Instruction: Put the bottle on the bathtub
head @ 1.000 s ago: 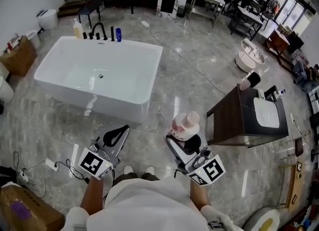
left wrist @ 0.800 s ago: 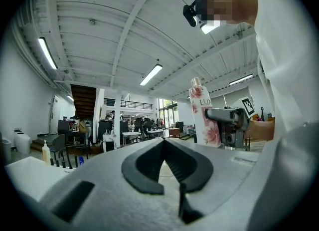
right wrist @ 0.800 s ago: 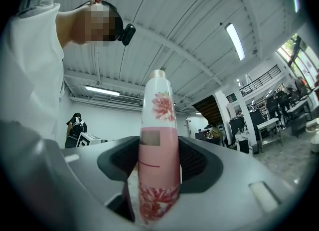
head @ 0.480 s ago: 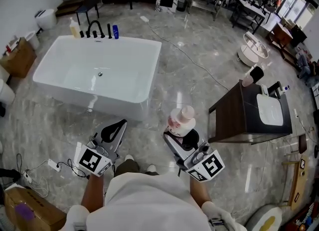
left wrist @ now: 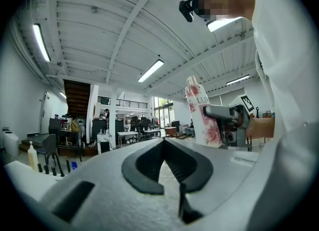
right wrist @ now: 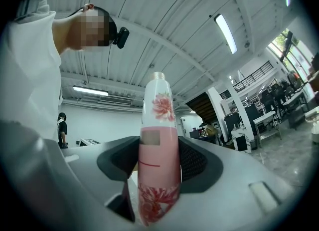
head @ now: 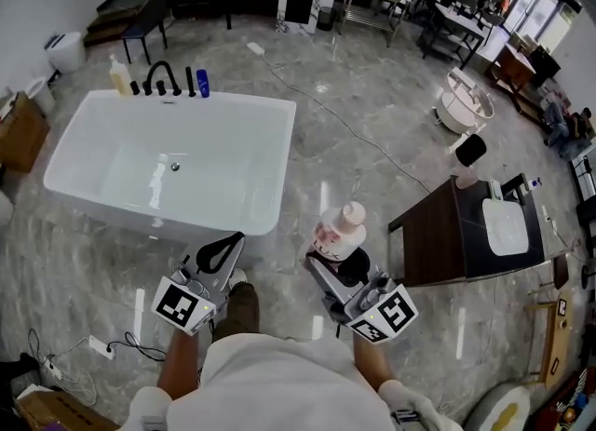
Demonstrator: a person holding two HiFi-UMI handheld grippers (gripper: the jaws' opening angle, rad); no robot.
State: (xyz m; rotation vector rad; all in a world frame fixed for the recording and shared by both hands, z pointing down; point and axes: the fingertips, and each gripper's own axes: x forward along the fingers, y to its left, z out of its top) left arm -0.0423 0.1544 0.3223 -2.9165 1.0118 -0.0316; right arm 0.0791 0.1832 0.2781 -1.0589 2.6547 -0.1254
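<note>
The pink flowered bottle with a white cap stands upright in my right gripper, whose jaws are shut on its lower body; it fills the middle of the right gripper view as the bottle between the two black pads of the right gripper. The white bathtub lies ahead and to the left, its near corner just beyond my left gripper. In its own view the left gripper is shut with nothing in it, and the bottle shows to its right.
A black faucet, a yellow bottle and a small blue bottle stand on the tub's far rim. A dark cabinet with a white basin stands close on the right. A cable runs across the marble floor.
The tub has come closer in the head view as the person steps toward it. Both grippers keep their pose, and the bottle stays in the right one.
</note>
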